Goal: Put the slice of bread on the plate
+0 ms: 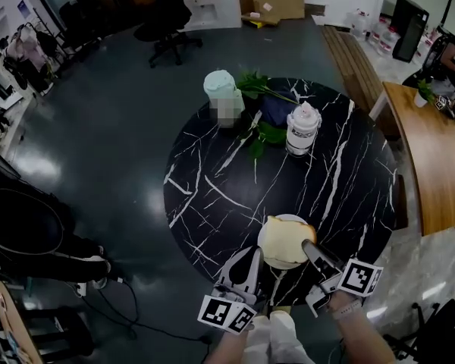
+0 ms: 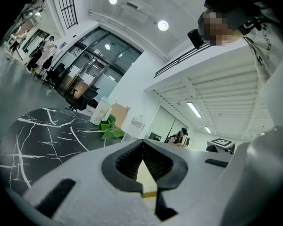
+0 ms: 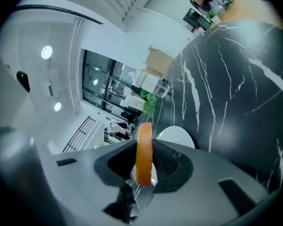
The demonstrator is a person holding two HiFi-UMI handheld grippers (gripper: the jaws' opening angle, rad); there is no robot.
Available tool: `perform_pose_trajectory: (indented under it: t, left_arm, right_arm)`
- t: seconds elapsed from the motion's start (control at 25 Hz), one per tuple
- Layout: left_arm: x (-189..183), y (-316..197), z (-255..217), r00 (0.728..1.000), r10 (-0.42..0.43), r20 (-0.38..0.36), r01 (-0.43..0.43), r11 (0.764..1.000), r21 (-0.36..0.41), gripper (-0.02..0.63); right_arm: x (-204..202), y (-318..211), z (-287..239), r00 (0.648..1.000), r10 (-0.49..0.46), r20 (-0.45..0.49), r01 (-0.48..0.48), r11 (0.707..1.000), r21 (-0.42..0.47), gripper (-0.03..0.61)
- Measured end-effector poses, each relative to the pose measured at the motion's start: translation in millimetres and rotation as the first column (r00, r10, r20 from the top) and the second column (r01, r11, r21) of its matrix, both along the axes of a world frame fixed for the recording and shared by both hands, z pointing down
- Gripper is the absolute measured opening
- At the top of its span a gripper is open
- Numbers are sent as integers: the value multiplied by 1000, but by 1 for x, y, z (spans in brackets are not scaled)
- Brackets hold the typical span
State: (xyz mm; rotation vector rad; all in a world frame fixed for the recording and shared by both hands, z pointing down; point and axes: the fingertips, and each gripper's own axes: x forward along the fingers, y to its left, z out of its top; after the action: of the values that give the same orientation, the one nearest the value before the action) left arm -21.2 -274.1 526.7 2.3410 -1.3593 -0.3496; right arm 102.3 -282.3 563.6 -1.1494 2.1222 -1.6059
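- Task item: the slice of bread (image 1: 284, 243) is not yet set down. It is pinched in the right gripper (image 1: 309, 249). In the right gripper view the slice stands edge-on between the two pads, orange crust toward the camera.
- Position of the slice: in the head view it sits at lower centre of the frame, directly over the plate (image 1: 286, 218), covering nearly all of it. Only a thin white arc of rim shows along the top edge of the bread.
- Contact: whether the slice already touches the plate cannot be told. The right gripper view shows the plate just beyond the bread, low on the black marble table (image 1: 212, 173).
- Left gripper (image 1: 252, 255): jaws pressed together at the tips with nothing held, as read in the left gripper view. It lies at the lower left of the plate, close to the bread's edge, and plays no visible part in the carry.
- Judged done: pick-up and transport to the plate.
- Judged left: lower or tip the slice flat onto the plate, part the right jaws and draw clear.
- Other items: a pale lidded cup (image 1: 221, 89), a white container (image 1: 303, 127) and green leaves (image 1: 262, 89) stand at the table's upper part, well apart from the plate.
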Motion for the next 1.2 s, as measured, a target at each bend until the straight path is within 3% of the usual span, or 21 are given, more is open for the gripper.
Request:
perform_pose_trajectory:
  t: [0.08,0.28,0.64,0.8,1.08,1.2]
  left_arm:
    - [-3,-1,2,1000,-7,-5,7,1000,-5,5]
    - [-6,-1,1,1000,-11,-11,11,1000,-6,5]
    - [-6,-1,0,1000,-14,-14,14,1000,3,5]
    - [-9,2,-1,1000,-15,-14,15,1000,8,5]
    - [-14,9,-2,999,-25,-20,25,1000,5,5]
    - [-14,11,-2,999,-25,-27,26,1000,6,5]
  right_arm:
    - [-1,1,8,1000,8,19,-7,999,-36,86]
    - [8,5,27,996,-2,-90,-5,997,-81,86]
    - [11,3,26,948,-31,-316,34,999,6,97]
    - [11,3,24,890,-35,-455,65,997,52,114]
    - [11,5,27,730,-61,-681,188,975,115,127]
    - [11,5,32,709,-63,-703,192,976,106,130]
